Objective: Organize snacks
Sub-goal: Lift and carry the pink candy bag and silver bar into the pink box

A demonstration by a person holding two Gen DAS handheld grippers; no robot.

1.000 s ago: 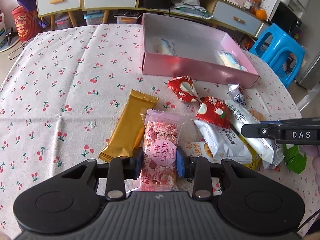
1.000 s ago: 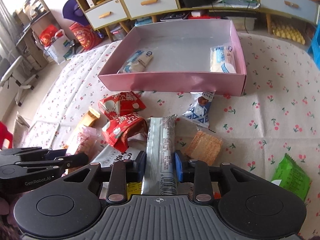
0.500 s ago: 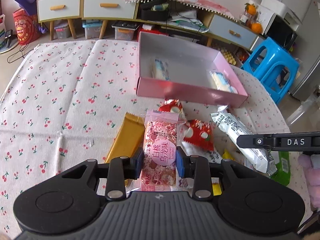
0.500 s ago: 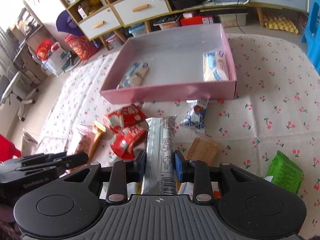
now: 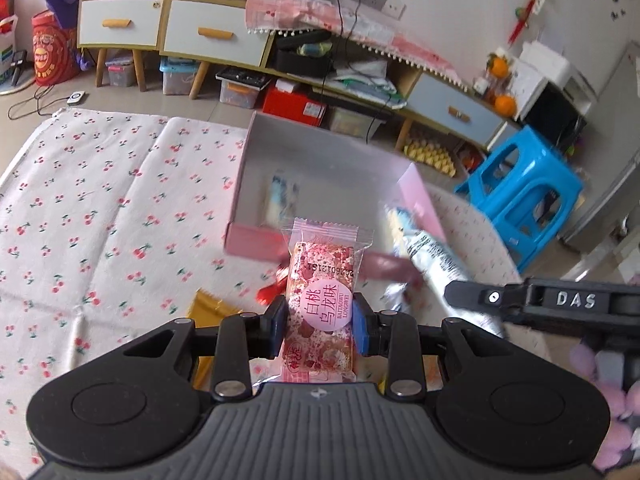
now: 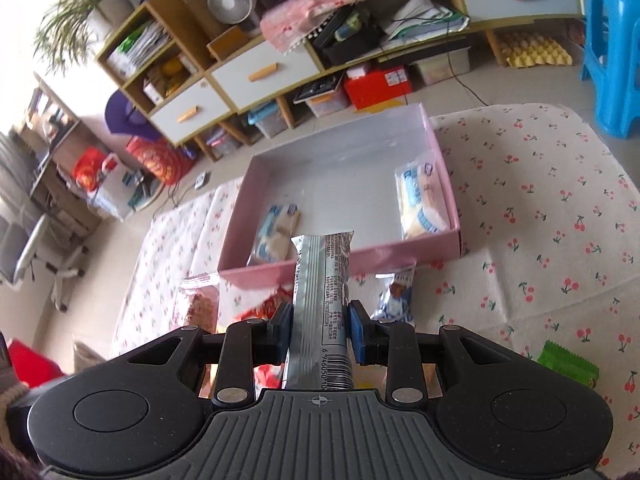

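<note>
My left gripper (image 5: pixel 320 322) is shut on a pink flowery snack pack (image 5: pixel 322 280) and holds it high above the table, short of the pink box (image 5: pixel 256 240). My right gripper (image 6: pixel 320 322) is shut on a long silver snack bar (image 6: pixel 322 280), also raised in front of the pink box (image 6: pixel 360 254). The box holds two white-blue packs (image 6: pixel 276 236) (image 6: pixel 422 204). The silver bar (image 5: pixel 432 264) and the right gripper's finger (image 5: pixel 540 300) show in the left wrist view. The pink pack (image 6: pixel 198 304) shows at left in the right wrist view.
On the cherry-print tablecloth (image 5: pixel 100 208) lie a gold bar (image 5: pixel 208 312), red packs (image 6: pixel 256 314), a blue-white pack (image 6: pixel 394 296) and a green pack (image 6: pixel 568 364). A blue stool (image 5: pixel 520 196) and low cabinets (image 5: pixel 212 36) stand beyond the table.
Both grippers have lifted their snacks off the table and risen well above it, moving toward the pink box. The loose snacks have dropped lower in view.
</note>
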